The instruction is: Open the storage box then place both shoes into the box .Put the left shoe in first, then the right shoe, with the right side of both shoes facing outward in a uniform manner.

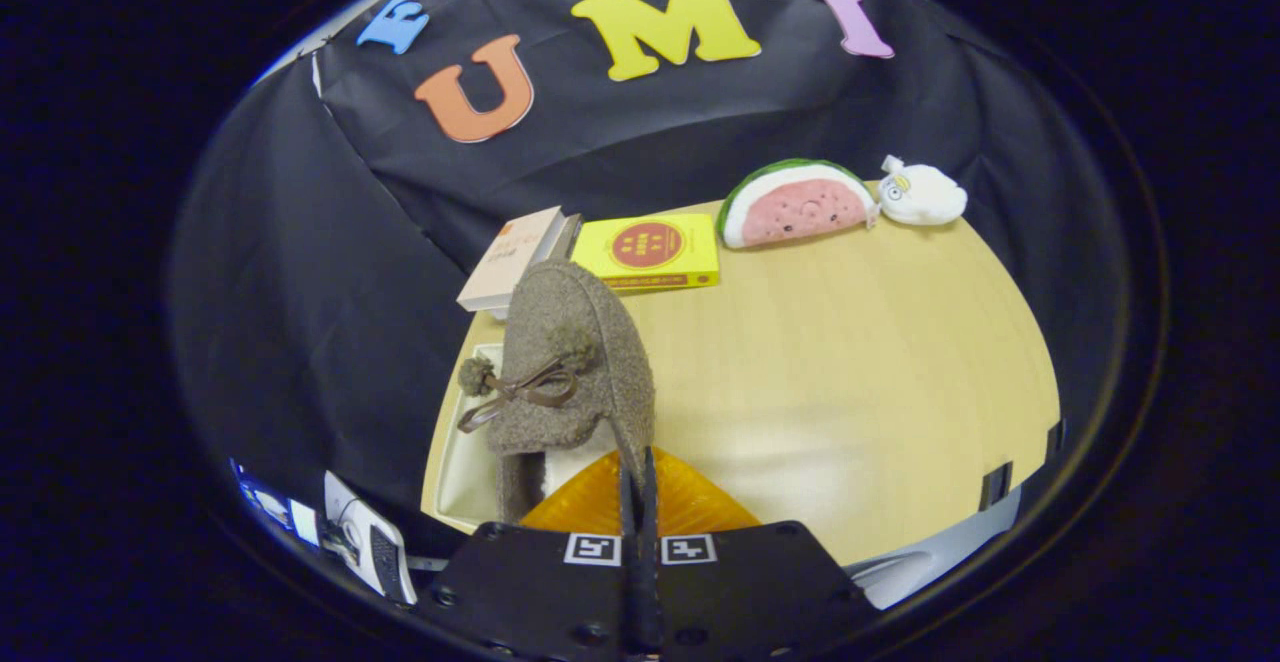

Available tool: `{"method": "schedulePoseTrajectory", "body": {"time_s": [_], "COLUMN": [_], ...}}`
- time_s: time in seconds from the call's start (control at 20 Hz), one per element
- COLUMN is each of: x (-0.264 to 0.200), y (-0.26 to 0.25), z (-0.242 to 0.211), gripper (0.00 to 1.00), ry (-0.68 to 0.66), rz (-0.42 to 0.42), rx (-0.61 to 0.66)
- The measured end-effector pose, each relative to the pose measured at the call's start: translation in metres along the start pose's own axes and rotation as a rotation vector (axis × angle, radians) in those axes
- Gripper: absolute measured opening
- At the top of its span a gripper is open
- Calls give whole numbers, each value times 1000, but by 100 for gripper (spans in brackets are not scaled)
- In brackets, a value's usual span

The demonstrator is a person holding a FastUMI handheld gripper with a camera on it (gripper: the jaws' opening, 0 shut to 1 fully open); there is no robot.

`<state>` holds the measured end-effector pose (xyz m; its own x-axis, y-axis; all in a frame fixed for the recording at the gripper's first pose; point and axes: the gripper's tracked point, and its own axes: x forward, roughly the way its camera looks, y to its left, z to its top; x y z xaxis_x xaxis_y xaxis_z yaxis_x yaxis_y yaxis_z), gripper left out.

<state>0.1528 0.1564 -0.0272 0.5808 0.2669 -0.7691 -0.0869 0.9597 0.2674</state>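
Observation:
My gripper (637,462) is shut on the thin rim of a brown fuzzy shoe (575,342). The shoe stands on end with its toe pointing away from me, and a brown lace bow with pompoms (520,387) faces left. Under and to the left of the shoe lies the white storage box (462,462), near the table's left edge. An orange ribbed panel (690,507), seemingly the box's lid, lies just ahead of the fingers and below the shoe. The shoe hides the box's inside.
Beyond the shoe lie a pale book (510,257) and a yellow book (650,250). A watermelon-slice plush (795,204) and a white plush (922,194) sit at the table's far edge. The wooden table (850,372) stretches bare to the right. A white device (365,537) sits low at the left, off the table.

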Motion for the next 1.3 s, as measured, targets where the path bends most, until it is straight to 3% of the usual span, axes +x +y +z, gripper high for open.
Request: {"method": "schedulePoseTrajectory", "body": {"time_s": [0.25, 0.6, 0.95, 1.15, 1.2, 1.3], "x": [45, 116, 122, 125, 123, 109], "y": [55, 67, 52, 54, 58, 58], "z": [-9, -41, -49, -51, -48, -42], "gripper": [0, 0, 0, 4, 13, 16], "ry": [-38, -65, -145, -147, -162, -211], "rz": [-25, -135, -269, -240, -223, -222], "rx": [-2, 18, -47, -30, -28, -36]}}
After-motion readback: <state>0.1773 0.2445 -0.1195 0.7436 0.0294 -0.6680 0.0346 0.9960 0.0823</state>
